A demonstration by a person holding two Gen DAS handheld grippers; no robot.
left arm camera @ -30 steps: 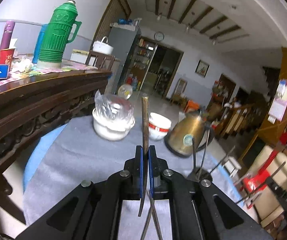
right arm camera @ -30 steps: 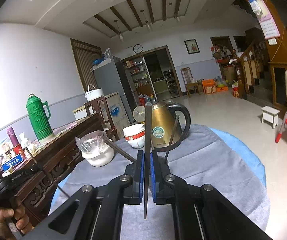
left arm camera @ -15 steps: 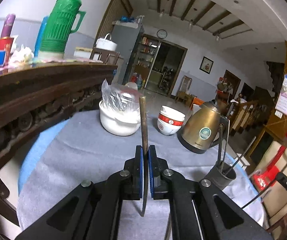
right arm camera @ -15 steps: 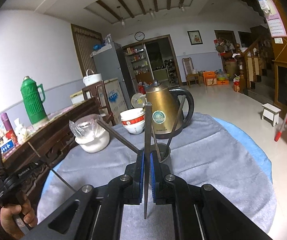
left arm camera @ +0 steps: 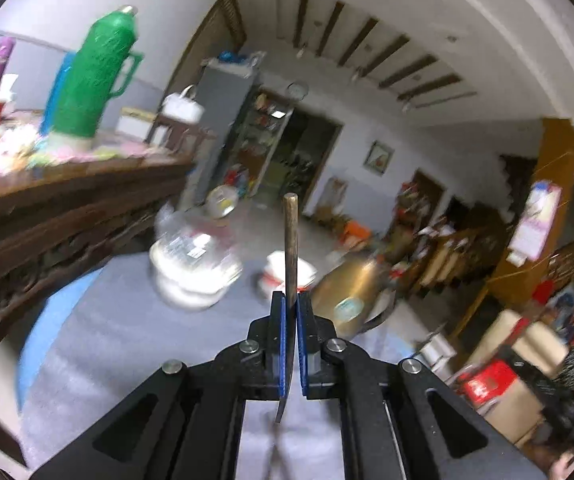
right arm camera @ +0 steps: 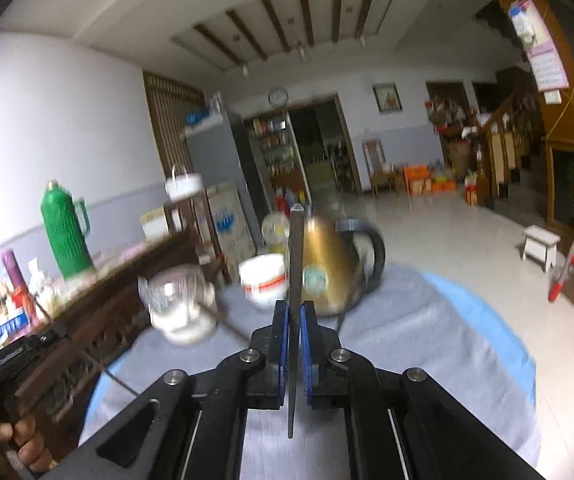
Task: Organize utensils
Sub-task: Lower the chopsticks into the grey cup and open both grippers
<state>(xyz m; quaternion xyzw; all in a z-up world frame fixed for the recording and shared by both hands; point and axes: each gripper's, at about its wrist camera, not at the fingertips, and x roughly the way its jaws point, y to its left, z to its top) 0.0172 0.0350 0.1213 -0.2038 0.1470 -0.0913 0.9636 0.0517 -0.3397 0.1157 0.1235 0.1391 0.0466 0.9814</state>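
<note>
Midway, I judge: my left tongs (left arm camera: 291, 308) clamp a thin brownish metal utensil handle (left arm camera: 290, 240), my right tongs (right arm camera: 294, 316) a flat dark metal utensil (right arm camera: 295, 256), both above the grey-clothed round worktop (right arm camera: 427, 340), neither stowed.

Both views have blurred with motion, and the utensil cup seen half a second ago is gone from sight.

kettle (right arm camera: 327, 264): glossy brass metal | tablecloth (right arm camera: 427, 344): matt grey cloth | sideboard (left arm camera: 67, 216): carved wood
</note>
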